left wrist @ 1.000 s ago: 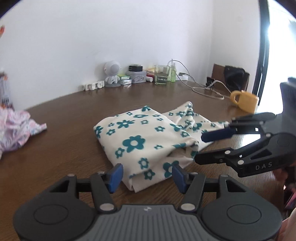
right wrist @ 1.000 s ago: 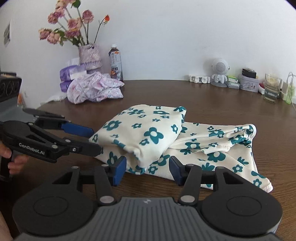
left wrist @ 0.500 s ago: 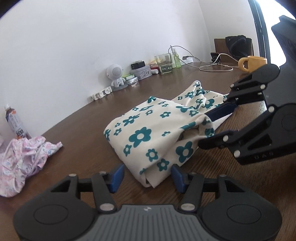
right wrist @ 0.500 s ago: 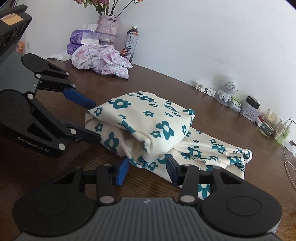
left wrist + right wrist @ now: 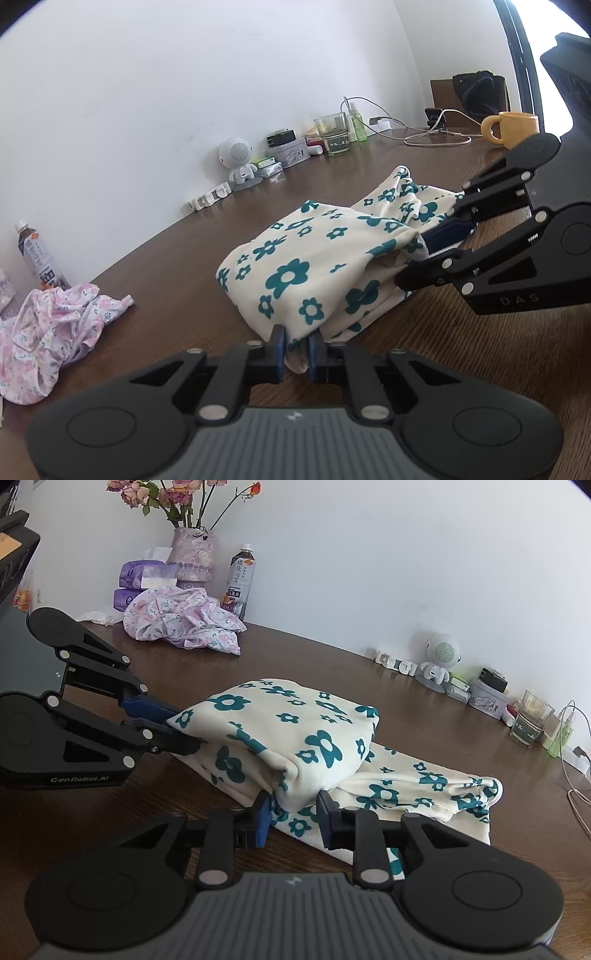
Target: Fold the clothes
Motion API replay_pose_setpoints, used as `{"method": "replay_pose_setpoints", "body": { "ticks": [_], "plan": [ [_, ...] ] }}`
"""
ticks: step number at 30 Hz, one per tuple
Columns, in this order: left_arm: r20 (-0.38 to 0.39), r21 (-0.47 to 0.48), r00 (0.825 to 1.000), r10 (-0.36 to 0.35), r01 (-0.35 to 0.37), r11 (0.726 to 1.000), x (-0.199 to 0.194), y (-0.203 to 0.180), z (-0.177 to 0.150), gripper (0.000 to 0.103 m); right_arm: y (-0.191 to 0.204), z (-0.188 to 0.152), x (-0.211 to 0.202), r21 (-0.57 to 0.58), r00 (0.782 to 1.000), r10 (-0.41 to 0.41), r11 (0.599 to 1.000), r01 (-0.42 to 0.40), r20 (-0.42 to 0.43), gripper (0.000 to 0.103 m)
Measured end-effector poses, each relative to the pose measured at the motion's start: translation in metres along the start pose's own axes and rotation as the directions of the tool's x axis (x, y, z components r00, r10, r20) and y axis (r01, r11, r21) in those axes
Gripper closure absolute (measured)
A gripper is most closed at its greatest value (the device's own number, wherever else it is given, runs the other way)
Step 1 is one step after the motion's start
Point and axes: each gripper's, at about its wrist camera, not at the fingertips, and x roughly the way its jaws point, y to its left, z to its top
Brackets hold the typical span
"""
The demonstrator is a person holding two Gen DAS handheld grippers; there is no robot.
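the folded flowered cloth (image 5: 295, 273) lies in the middle of the brown table (image 5: 166, 280). the left gripper (image 5: 296, 350) is closing, its blue fingers almost together and pinching the near corner of the cloth. the right gripper (image 5: 293, 814) is closing too, wider, with a thick fold of the cloth between its fingers and both pads touching it. a crumpled pink garment (image 5: 184, 622) lies far left, near a bottle (image 5: 240, 581) by the wall.
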Motion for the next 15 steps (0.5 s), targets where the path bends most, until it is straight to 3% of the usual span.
{"method": "replay_pose_setpoints", "body": {
  "ticks": [3, 8, 9, 12, 15],
  "plan": [
    [-0.004, -0.038, 1.0, -0.011, 0.011, 0.999, 0.001, 0.005, -0.001, 0.094, -0.005, -0.001, 0.003, 0.034, 1.0, 0.016, 0.999, -0.015, -0.021, 0.092],
    [0.007, -0.058, 1.0, -0.011, 0.011, 0.998, -0.003, 0.006, -0.001, 0.09, -0.006, -0.003, 0.0, 0.052, 0.999, 0.026, 0.998, -0.025, -0.021, 0.092],
    [0.007, -0.056, 1.0, -0.009, 0.009, 0.998, -0.003, 0.006, -0.001, 0.09, -0.004, -0.004, -0.004, 0.049, 1.0, 0.027, 0.998, -0.026, -0.011, 0.088],
    [0.004, -0.051, 1.0, -0.004, 0.005, 0.999, -0.002, 0.005, -0.001, 0.09, 0.001, -0.005, -0.019, 0.037, 1.0, 0.005, 0.999, -0.006, 0.027, 0.055],
    [0.003, -0.05, 1.0, -0.002, 0.002, 0.999, -0.002, 0.005, -0.001, 0.09, 0.001, -0.001, -0.024, 0.033, 0.998, -0.013, 0.999, 0.011, 0.056, 0.056]
  ]
}}
